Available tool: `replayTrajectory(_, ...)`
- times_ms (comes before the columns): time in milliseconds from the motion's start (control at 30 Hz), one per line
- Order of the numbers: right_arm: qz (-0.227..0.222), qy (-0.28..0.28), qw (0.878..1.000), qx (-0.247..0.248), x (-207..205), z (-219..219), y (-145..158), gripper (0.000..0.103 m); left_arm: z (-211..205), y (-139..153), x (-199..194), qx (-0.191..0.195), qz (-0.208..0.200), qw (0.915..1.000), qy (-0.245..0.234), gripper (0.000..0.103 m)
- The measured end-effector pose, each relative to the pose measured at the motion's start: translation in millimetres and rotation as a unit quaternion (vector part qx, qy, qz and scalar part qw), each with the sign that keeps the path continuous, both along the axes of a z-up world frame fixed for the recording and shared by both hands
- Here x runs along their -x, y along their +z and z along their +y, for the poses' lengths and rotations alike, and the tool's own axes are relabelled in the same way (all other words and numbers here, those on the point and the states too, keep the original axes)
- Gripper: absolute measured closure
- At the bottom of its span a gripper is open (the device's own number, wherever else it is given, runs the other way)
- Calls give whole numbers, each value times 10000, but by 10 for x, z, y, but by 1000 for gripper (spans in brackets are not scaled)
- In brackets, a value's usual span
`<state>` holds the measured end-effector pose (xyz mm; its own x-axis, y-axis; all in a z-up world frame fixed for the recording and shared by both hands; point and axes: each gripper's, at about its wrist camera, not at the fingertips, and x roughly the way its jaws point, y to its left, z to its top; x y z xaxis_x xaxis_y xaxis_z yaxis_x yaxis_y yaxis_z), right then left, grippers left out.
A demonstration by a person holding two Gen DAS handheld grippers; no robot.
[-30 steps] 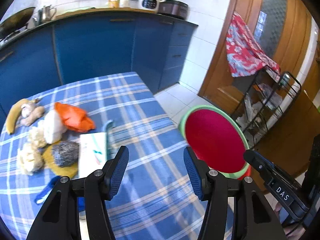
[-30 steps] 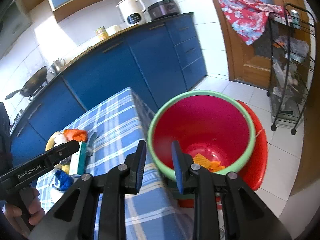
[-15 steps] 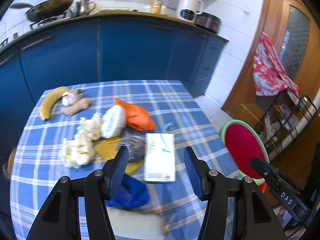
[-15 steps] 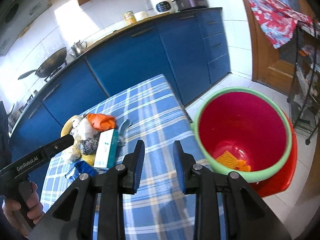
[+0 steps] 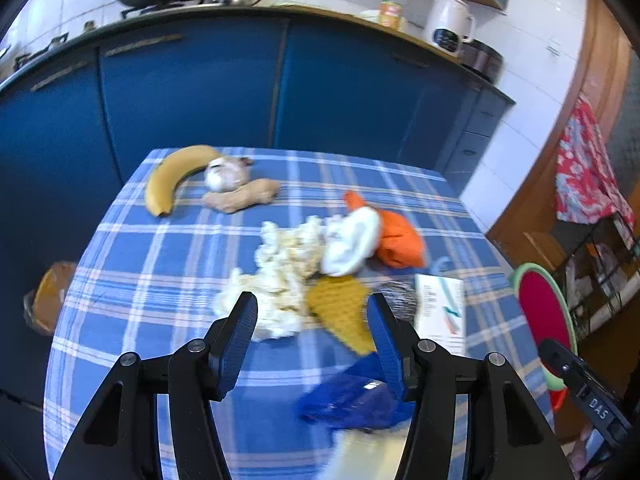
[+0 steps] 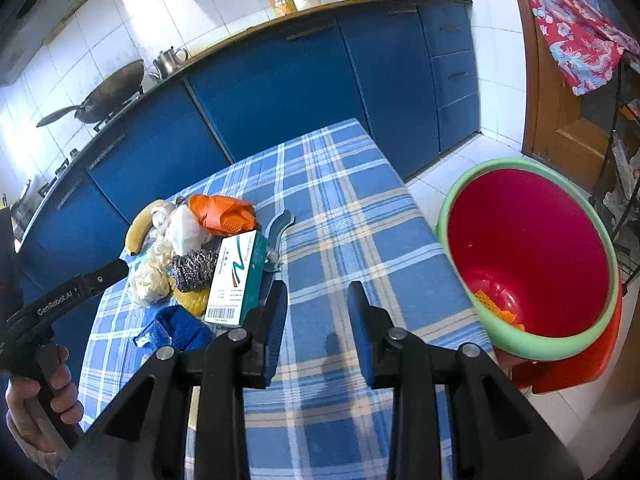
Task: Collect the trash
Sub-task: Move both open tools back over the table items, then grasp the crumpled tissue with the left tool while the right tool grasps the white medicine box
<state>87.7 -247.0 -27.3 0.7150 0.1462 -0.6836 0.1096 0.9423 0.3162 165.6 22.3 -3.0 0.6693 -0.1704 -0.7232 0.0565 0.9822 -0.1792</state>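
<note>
The trash pile [image 5: 316,264] lies on the checked counter [image 5: 160,280], just ahead of the left tongs [image 5: 312,320], which are released and empty. The right tongs [image 6: 316,308], also released, have just been widening, empty, between the pile and the red bin [image 6: 532,256].

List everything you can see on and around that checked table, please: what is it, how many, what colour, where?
banana: one, yellow, far left of table
garlic bulb: one, whitish, beside banana
ginger root: one, tan, by garlic
crumpled plastic: one heap, cream, table middle
orange glove: one, behind the heap
steel scourer: one, grey, beside box
carton: one, white and teal, upright
blue cloth: one, near edge
bin: one, red with green rim, right of table, orange scraps inside
wok: one, dark, on stove
left claw: open, empty
right claw: open, empty, jaws just opening
</note>
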Motion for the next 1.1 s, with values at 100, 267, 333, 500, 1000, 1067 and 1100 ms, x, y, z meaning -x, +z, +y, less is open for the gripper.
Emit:
replayTrajectory(100,52,49,10000,16,-61,64,-25,66,102,-98,-77,-19,97,9999,118,44)
replayTrajectory(267,137,165,9997,64,-158,206,-75,65,203,-285,-223,36,322,9993,166,44)
replayTrajectory(333,187,211,9996,74,-199,256,-100,65,241,-371,-274,62,424,9988,219,44)
replayTrajectory(500,240,303,9992,84,-283,361,-129,60,334,-467,-342,279,465,9981,286,42)
replayTrajectory(1000,357,469,9982,85,-459,598,-161,52,455,-544,-407,386,433,9971,484,32)
replayTrajectory(1067,379,492,9980,104,-476,618,-170,48,474,-558,-419,454,447,9967,500,31)
replayTrajectory(1100,385,504,9979,122,-486,631,-174,48,474,-560,-415,460,449,9966,508,31)
